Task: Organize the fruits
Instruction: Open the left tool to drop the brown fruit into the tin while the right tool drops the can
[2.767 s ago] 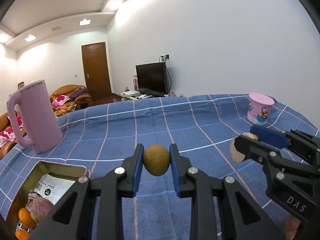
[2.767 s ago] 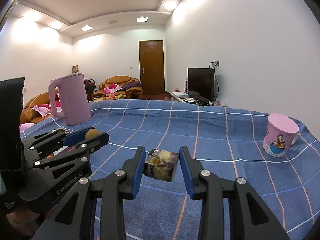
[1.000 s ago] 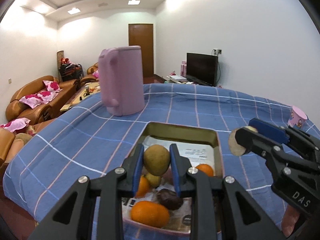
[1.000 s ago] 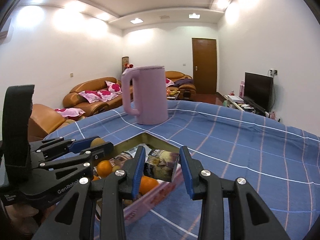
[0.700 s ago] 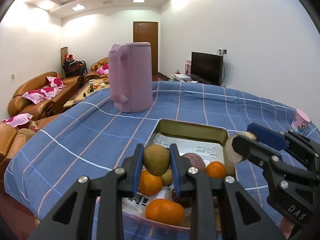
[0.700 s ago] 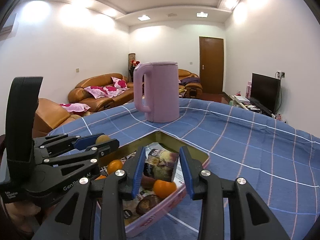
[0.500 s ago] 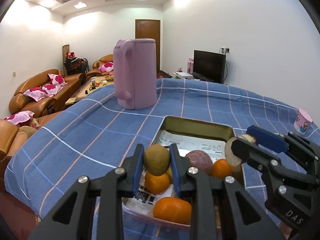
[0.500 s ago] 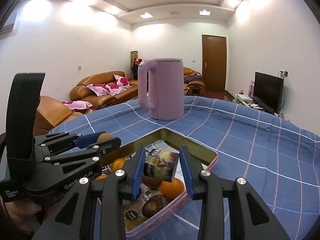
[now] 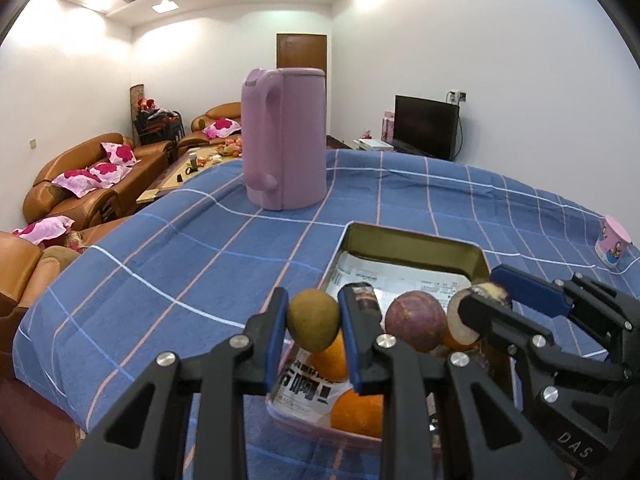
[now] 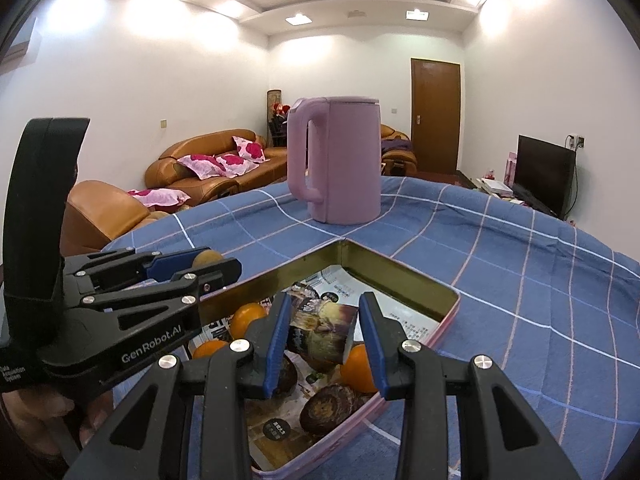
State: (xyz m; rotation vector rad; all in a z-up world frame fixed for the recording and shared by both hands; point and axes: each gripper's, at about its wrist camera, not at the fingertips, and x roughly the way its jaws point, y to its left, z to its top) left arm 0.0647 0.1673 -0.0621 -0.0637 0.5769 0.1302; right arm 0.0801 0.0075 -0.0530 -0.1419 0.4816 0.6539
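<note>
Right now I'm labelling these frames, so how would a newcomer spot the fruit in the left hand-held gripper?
Find the tall pink kettle on the blue checked cloth, then the open tin in front of it. Above the tin's near left edge, the left hand-held gripper pinches a kiwi: dull olive-brown, unlike the oranges below.

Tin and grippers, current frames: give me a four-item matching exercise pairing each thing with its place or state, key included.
Things:
1. brown-green fruit
2. cut fruit piece
3. pink kettle
4. oranges

Places or states:
A. lying in the tin
B. clamped in the right gripper
C. standing on the blue cloth beyond the tin
D. clamped in the left gripper

Pairs: 1-D, 2-B, 3-C, 4-A
</note>
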